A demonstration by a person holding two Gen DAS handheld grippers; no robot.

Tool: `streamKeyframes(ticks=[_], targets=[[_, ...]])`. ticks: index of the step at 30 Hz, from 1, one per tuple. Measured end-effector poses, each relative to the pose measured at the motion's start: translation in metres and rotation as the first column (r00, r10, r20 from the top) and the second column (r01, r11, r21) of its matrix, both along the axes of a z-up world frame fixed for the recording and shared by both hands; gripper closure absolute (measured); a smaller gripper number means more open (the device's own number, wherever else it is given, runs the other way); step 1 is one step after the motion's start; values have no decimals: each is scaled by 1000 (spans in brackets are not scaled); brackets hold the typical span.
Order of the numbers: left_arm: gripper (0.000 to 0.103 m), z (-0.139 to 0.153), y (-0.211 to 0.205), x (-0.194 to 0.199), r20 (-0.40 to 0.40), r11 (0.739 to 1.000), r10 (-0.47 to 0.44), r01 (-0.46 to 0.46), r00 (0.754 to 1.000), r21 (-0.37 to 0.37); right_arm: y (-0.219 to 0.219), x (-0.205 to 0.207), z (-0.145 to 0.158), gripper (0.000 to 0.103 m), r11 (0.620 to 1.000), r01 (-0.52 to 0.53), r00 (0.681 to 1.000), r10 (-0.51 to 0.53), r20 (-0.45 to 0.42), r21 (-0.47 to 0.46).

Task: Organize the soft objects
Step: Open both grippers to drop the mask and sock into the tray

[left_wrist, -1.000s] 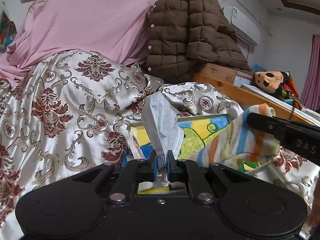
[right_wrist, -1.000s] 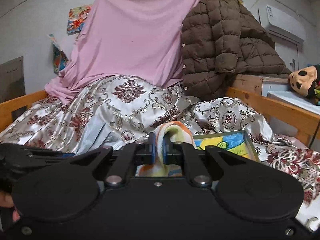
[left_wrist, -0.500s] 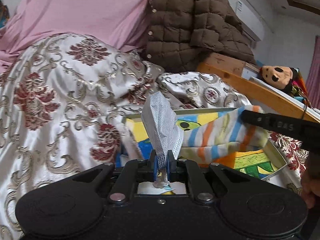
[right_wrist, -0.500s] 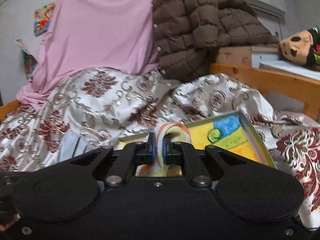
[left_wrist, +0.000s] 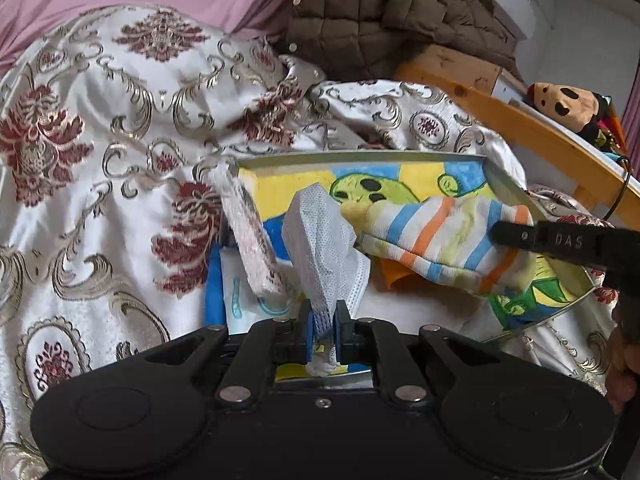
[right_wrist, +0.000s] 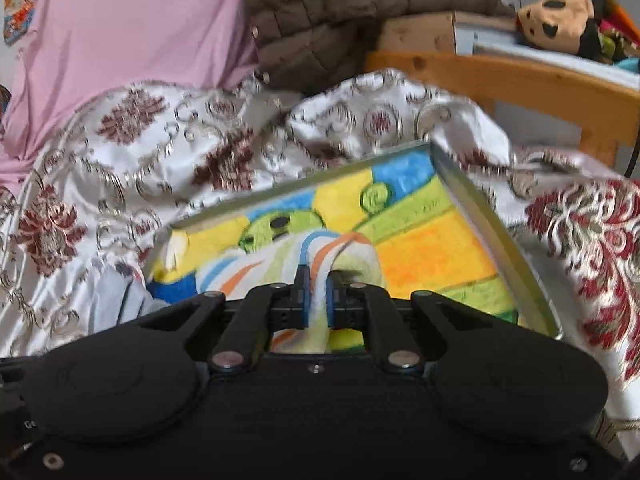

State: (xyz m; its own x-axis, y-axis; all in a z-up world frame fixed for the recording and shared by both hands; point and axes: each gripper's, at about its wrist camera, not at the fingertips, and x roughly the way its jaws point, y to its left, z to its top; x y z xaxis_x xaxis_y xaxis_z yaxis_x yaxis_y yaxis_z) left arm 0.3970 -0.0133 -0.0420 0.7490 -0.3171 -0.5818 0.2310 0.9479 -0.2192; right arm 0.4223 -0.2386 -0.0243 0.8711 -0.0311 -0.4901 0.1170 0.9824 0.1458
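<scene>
The left gripper (left_wrist: 324, 320) is clamped on a pale blue-white mesh face mask (left_wrist: 322, 240), bunched and standing up from the blue pads; the right gripper (right_wrist: 316, 300) pinches a fold of a soft towel striped in orange, blue, yellow and white (right_wrist: 320, 252), which in the left view stretches across to the right gripper's black finger (left_wrist: 560, 242). Both cloths hang over a shallow metal-rimmed tray with a bright yellow, blue and green cartoon picture (left_wrist: 360, 158), lying on a white satin bedspread with red and gold florals (left_wrist: 100, 140). A second ago the tray sat lower and smaller in both views; now it fills the middle, and the pink sheet (right_wrist: 120, 32) and brown quilted jacket (right_wrist: 340, 12) have slid upward. The right view is motion-blurred; a pinkish-white strip (left_wrist: 248, 236), perhaps another cloth, leans on the tray's left edge.
</scene>
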Motion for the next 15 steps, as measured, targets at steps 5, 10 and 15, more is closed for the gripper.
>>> streamKeyframes(ticks=[5, 10, 15], targets=[[88, -3, 4, 4, -22, 1000, 12, -13, 1000, -18, 2, 3, -7, 97, 999, 4, 999, -3, -46, 33], [83, -3, 5, 5, -32, 1000, 17, -17, 999, -24, 3, -1, -6, 92, 999, 2, 998, 0, -62, 40], [83, -1, 4, 3, -31, 999, 26, -27, 999, -20, 6, -14, 3, 88, 999, 4, 998, -2, -66, 36]])
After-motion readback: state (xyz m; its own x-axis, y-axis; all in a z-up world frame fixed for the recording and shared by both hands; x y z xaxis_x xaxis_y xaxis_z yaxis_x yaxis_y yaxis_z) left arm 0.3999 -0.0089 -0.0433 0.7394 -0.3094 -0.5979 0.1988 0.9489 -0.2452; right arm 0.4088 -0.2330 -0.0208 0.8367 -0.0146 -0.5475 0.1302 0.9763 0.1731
